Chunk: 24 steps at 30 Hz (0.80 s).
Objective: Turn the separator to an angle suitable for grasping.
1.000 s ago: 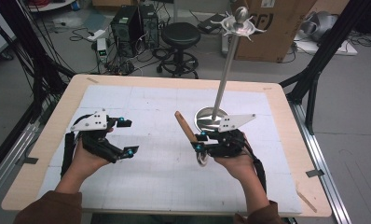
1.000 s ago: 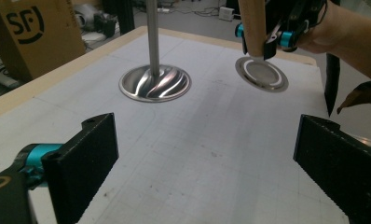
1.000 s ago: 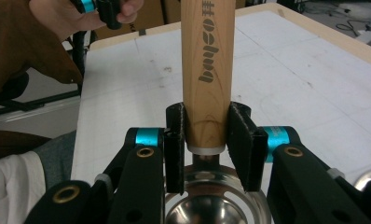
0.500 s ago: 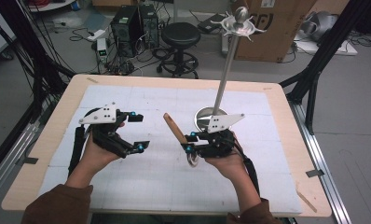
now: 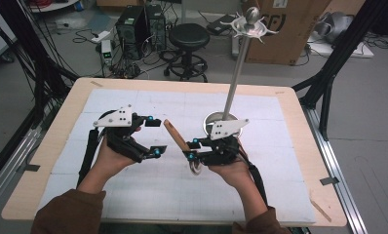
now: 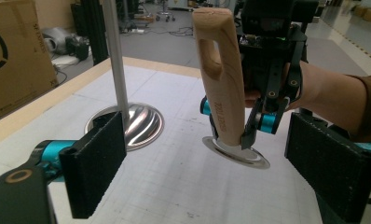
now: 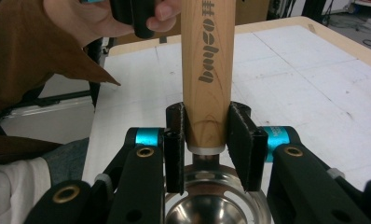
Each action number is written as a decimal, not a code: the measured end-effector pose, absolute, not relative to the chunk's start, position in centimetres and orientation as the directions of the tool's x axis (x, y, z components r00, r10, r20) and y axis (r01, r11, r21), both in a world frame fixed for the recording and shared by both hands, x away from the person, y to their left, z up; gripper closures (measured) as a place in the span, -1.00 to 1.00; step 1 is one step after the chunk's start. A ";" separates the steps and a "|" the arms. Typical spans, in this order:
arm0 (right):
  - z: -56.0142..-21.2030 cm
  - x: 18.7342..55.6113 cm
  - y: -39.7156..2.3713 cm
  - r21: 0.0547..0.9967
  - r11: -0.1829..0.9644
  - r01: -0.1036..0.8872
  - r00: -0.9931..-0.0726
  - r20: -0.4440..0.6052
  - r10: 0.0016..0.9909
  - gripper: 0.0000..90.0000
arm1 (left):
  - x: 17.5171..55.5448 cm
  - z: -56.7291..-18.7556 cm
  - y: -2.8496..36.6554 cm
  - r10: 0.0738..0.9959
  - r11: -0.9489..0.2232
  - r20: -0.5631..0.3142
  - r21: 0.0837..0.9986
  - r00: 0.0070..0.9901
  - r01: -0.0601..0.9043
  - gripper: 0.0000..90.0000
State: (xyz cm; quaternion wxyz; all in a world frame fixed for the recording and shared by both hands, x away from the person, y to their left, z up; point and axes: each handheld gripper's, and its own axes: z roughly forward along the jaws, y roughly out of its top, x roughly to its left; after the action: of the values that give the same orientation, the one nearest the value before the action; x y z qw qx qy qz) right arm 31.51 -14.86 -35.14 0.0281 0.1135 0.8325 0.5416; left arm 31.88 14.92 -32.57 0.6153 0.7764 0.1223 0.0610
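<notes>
My right gripper (image 5: 191,148) (image 7: 207,140) is shut on the lower end of a wooden handle (image 5: 175,135) (image 7: 207,60) of a utensil, just above its shiny metal bowl (image 5: 196,168) (image 7: 207,210). The handle slants up and to the left over the white mat. My left gripper (image 5: 156,137) (image 6: 216,158) faces it from the left. Its jaws have just been closing a little but still stand wide. The handle (image 6: 221,79) rises ahead of the left pads (image 6: 99,163), and neither pad touches it.
A tall metal stand with a thin pole (image 5: 236,73), a round base (image 5: 216,118) (image 6: 137,121) and hooks at its top (image 5: 250,22) stands just behind my right hand. The wooden table edge (image 5: 299,146) frames the white mat. Stool, boxes and cables lie beyond.
The left hand has moved right toward the handle, and the right hand has carried the utensil left toward it. The gap between the two grippers is much smaller.
</notes>
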 end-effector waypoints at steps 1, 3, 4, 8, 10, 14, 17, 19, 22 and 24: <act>-35.1 31.4 -14.8 0.908 0.386 0.162 -0.971 0.078 0.224 0.53 | 31.9 -32.6 14.9 0.265 -0.213 -0.056 0.970 0.963 0.115 -0.67; -35.2 31.5 -14.7 0.913 0.379 0.155 -0.974 0.076 0.214 0.53 | 31.9 -32.6 14.8 0.257 -0.200 -0.061 0.973 0.965 0.114 -0.65; -35.2 31.4 -14.7 0.913 0.380 0.149 -0.975 0.072 0.210 0.53 | 31.9 -32.6 14.8 0.257 -0.200 -0.061 0.973 0.965 0.114 -0.64; -35.2 31.3 -14.4 0.912 0.381 0.154 -0.976 0.080 0.203 0.53 | 31.9 -32.5 14.6 0.234 -0.192 -0.060 0.976 0.970 0.106 -0.49; -35.2 31.4 -14.2 0.912 0.381 0.150 -0.977 0.078 0.199 0.53 | 31.9 -32.5 14.5 0.222 -0.208 -0.051 0.973 0.974 0.099 -0.42; -35.3 31.3 -14.0 0.912 0.382 0.151 -0.978 0.081 0.193 0.52 | 31.8 -32.4 14.1 0.198 -0.216 -0.050 0.972 0.979 0.093 -0.28; -35.2 31.3 -14.0 0.918 0.371 0.142 -0.979 0.074 0.190 0.52 | 31.9 -32.4 14.0 0.193 -0.216 -0.049 0.972 0.980 0.091 -0.24; -35.2 31.3 -13.9 0.922 0.363 0.132 -0.981 0.068 0.183 0.53 | 31.9 -32.4 13.8 0.184 -0.209 -0.053 0.974 0.982 0.091 -0.15; -35.2 31.2 -13.8 0.921 0.364 0.137 -0.981 0.076 0.176 0.53 | 31.8 -32.3 13.6 0.174 -0.214 -0.032 0.974 0.984 0.069 0.05; -35.2 31.2 -13.8 0.923 0.361 0.134 -0.981 0.072 0.178 0.52 | 31.8 -32.3 13.5 0.168 -0.211 -0.037 0.975 0.985 0.072 0.10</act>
State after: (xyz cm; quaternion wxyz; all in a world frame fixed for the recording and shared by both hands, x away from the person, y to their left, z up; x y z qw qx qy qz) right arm 31.19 -13.75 -35.18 0.0201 0.0946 0.8248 0.5571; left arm 31.78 13.51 -32.28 0.6235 0.7771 0.0772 0.0384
